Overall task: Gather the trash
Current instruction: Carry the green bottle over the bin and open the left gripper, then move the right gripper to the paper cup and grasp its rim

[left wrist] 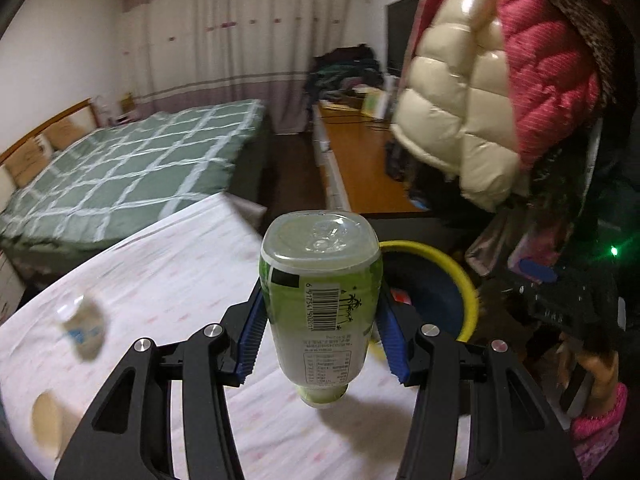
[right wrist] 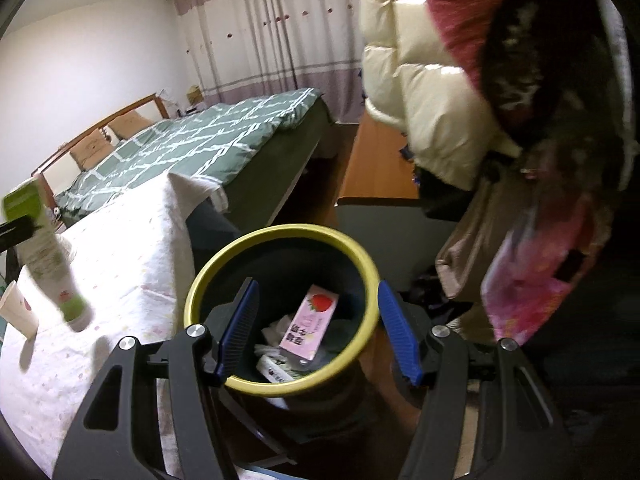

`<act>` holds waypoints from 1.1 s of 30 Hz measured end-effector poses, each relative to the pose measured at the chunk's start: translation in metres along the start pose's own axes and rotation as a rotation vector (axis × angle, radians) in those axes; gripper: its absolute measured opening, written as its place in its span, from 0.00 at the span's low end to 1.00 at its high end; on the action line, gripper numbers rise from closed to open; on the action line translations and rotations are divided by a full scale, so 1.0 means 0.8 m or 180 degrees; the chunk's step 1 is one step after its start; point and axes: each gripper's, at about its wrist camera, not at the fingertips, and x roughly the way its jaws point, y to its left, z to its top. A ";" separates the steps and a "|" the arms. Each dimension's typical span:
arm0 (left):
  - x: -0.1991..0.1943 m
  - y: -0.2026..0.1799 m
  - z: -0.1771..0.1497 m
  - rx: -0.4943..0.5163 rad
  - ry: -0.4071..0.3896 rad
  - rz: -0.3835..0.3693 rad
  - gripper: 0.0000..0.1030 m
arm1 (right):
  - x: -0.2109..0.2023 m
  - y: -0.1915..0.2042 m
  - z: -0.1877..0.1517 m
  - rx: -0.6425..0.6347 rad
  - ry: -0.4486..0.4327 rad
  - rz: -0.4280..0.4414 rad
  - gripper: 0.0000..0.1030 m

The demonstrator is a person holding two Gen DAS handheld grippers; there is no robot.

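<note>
My left gripper point(left wrist: 320, 328) is shut on a green-labelled plastic bottle point(left wrist: 322, 292), held upside down with its cap end toward me, over the white tablecloth point(left wrist: 180, 280). Just beyond it stands the yellow-rimmed dark bin point(left wrist: 460, 276). The right wrist view shows that bottle point(right wrist: 44, 248) at the far left, above the cloth. My right gripper point(right wrist: 318, 328) is open and empty, hovering above the bin point(right wrist: 280, 240). Inside the bin lie a pink strawberry carton point(right wrist: 312, 322) and crumpled wrappers point(right wrist: 276, 364). A crumpled paper cup point(left wrist: 86, 328) and a brown round piece point(left wrist: 46, 420) lie on the cloth.
A person in a cream and pink puffer jacket point(left wrist: 480, 100) stands close on the right. A paper cup point(right wrist: 18, 312) stands at the cloth's left edge. Behind are a green checked bed point(left wrist: 132, 164) and an orange desk point(left wrist: 368, 164).
</note>
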 end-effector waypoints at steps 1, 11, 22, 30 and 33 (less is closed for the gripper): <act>0.010 -0.011 0.007 0.0027 0.0004 -0.0055 0.50 | -0.003 -0.006 0.000 0.0015 -0.0010 -0.0015 0.57; 0.158 -0.104 0.035 0.0172 0.0298 -0.0323 0.50 | -0.008 -0.047 -0.007 0.0148 0.0024 -0.0079 0.57; 0.243 -0.112 0.000 0.0080 0.0731 -0.0198 0.74 | 0.000 -0.057 -0.015 0.0194 0.0095 -0.0163 0.60; 0.091 -0.058 -0.008 -0.0204 0.0239 -0.0025 0.89 | 0.006 -0.031 -0.015 0.0094 0.0138 -0.0036 0.60; 0.019 -0.026 -0.025 -0.0323 0.0016 0.0188 0.91 | 0.010 -0.008 -0.015 0.0002 0.0168 0.0084 0.60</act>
